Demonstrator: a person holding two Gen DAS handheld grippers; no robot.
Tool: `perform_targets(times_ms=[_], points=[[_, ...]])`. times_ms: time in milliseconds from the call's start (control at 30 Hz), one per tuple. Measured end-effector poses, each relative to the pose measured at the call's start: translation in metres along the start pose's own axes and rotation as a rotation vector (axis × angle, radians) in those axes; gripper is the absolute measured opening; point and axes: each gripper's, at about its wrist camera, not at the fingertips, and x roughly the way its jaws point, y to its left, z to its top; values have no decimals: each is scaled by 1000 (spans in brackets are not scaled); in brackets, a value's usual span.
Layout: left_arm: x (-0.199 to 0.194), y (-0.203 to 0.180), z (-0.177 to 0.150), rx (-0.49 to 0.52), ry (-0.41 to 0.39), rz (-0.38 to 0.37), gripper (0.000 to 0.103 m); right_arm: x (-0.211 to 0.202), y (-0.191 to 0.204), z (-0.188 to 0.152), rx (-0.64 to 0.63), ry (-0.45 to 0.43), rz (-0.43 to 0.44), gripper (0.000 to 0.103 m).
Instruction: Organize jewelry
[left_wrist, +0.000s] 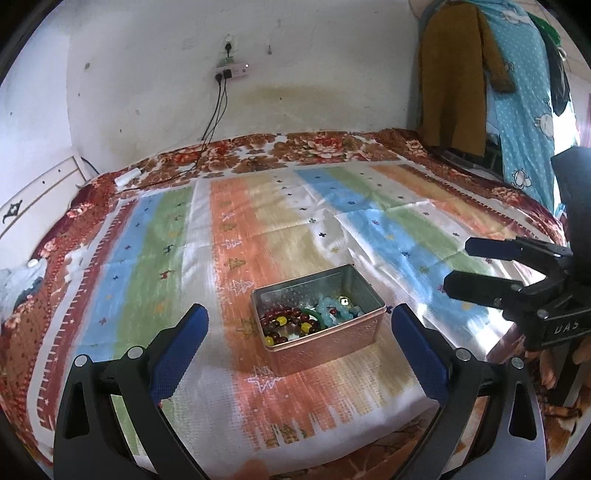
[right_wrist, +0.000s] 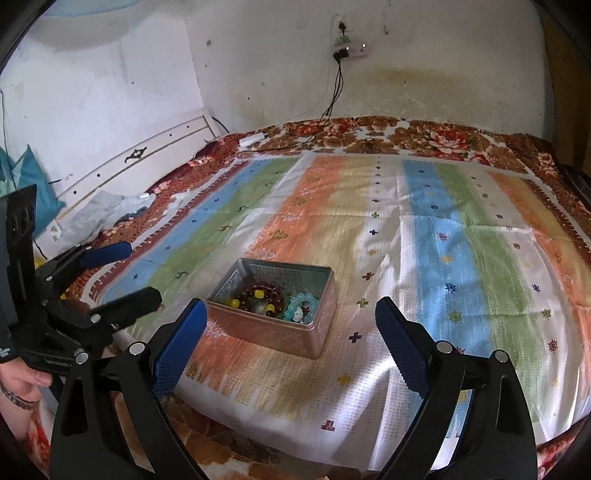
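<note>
An open copper-coloured metal tin (left_wrist: 325, 341) (right_wrist: 273, 332) sits on a striped cloth. Inside lie a dark red bead bracelet with yellow beads (left_wrist: 286, 325) (right_wrist: 260, 297) and a pale blue bead bracelet (left_wrist: 338, 308) (right_wrist: 303, 306). My left gripper (left_wrist: 299, 317) is open and empty, hovering just in front of the tin; it also shows in the right wrist view (right_wrist: 142, 271). My right gripper (right_wrist: 291, 315) is open and empty, near the tin's front; it shows in the left wrist view (left_wrist: 456, 267) to the tin's right.
The striped cloth (left_wrist: 258, 221) (right_wrist: 424, 240) covers a bed with a floral blanket (left_wrist: 314, 147). Cables (left_wrist: 210, 125) run from a wall socket onto the bed. A white headboard (right_wrist: 140, 162) stands at the left. Clothes (left_wrist: 461, 74) hang at the right.
</note>
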Motion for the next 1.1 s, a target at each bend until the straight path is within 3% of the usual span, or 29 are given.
perform_targets(times_ms=[333, 1100], points=[[-2, 7, -2, -74, -11, -8, 97, 0, -2, -3, 10, -1, -1, 93], [-2, -7, -6, -12, -30, 22, 97, -1, -3, -4, 23, -4, -6, 93]])
